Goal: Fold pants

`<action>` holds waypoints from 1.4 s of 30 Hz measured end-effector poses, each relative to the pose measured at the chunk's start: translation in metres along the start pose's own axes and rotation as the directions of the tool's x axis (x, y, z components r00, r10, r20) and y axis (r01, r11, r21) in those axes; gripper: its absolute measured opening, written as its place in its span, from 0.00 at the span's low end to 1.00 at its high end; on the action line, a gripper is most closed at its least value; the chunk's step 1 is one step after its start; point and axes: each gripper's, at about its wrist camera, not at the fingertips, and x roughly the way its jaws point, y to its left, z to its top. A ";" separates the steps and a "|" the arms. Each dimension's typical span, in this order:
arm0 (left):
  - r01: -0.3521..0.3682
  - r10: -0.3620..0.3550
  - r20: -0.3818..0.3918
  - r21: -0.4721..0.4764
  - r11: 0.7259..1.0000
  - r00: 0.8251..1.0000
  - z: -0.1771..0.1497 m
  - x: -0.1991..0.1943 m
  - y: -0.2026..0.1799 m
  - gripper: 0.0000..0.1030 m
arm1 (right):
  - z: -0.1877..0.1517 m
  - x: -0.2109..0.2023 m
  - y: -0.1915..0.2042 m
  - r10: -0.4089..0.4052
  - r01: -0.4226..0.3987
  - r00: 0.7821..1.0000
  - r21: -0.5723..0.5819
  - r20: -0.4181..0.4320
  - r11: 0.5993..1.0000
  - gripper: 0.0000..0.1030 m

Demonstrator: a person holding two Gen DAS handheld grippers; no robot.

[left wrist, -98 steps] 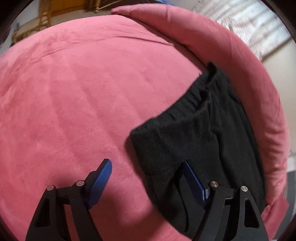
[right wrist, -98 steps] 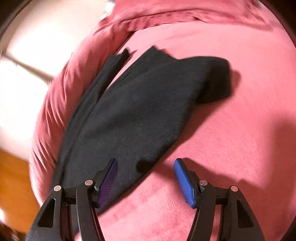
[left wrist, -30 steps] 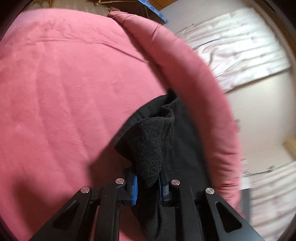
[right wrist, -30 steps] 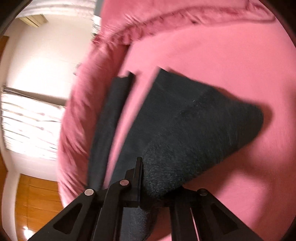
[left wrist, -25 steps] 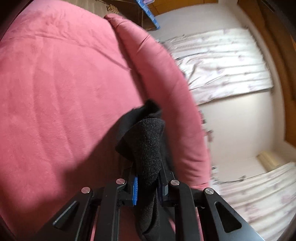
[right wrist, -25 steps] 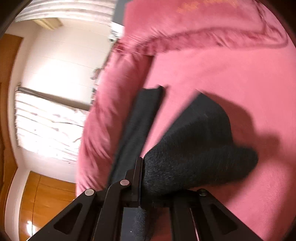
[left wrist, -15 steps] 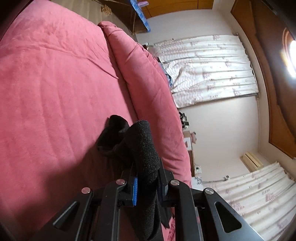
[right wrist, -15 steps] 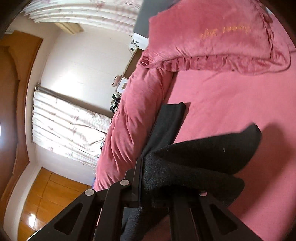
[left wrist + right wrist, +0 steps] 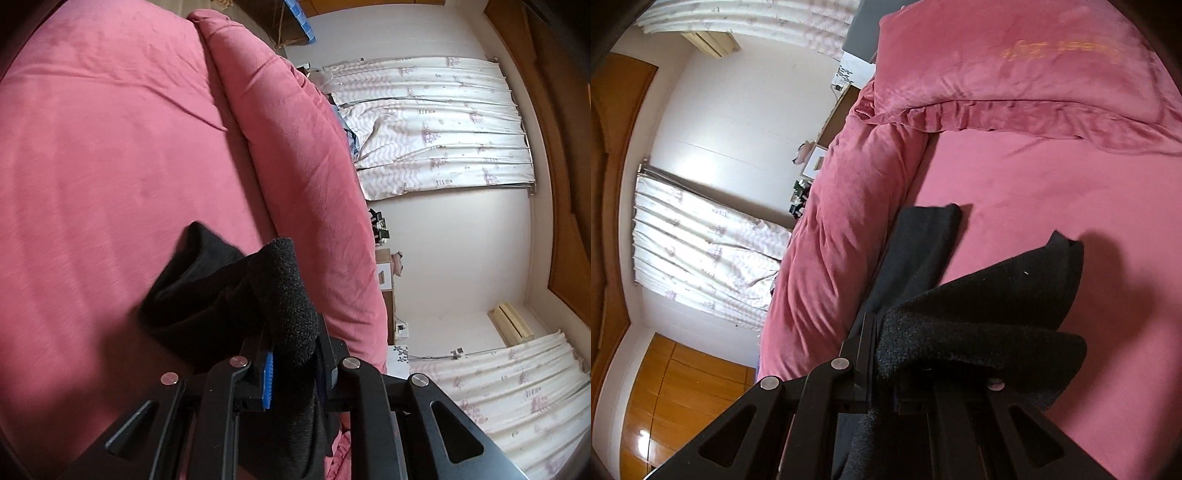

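We see the left tool (image 9: pixel 291 365) clamped on fuzzy black knit pants (image 9: pixel 236 295), the right tool (image 9: pixel 886 365) clamped likewise, bunched folds above the pink velvety bed (image 9: pixel 110 166).

A: Left wrist view. The left gripper (image 9: pixel 293 363) shows one blue pad (image 9: pixel 269 380); the other is covered by the bunched black pants (image 9: pixel 236 295). The fabric runs off the lower edge of the frame.

B: Right wrist view. Both pads of the right gripper (image 9: pixel 886 369) are buried under the pants (image 9: pixel 979 314). The gold lettering (image 9: pixel 1060 50) on the pillow (image 9: pixel 979 70), upper right, is too blurred to read. Small items on the shelf (image 9: pixel 798 197), centre left, are too small to identify.
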 end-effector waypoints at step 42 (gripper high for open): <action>-0.229 0.213 0.127 0.131 0.965 0.969 -0.014 0.104 0.063 0.95 | 0.027 0.209 -0.068 -0.146 0.145 0.988 0.024 0.042 0.989 0.62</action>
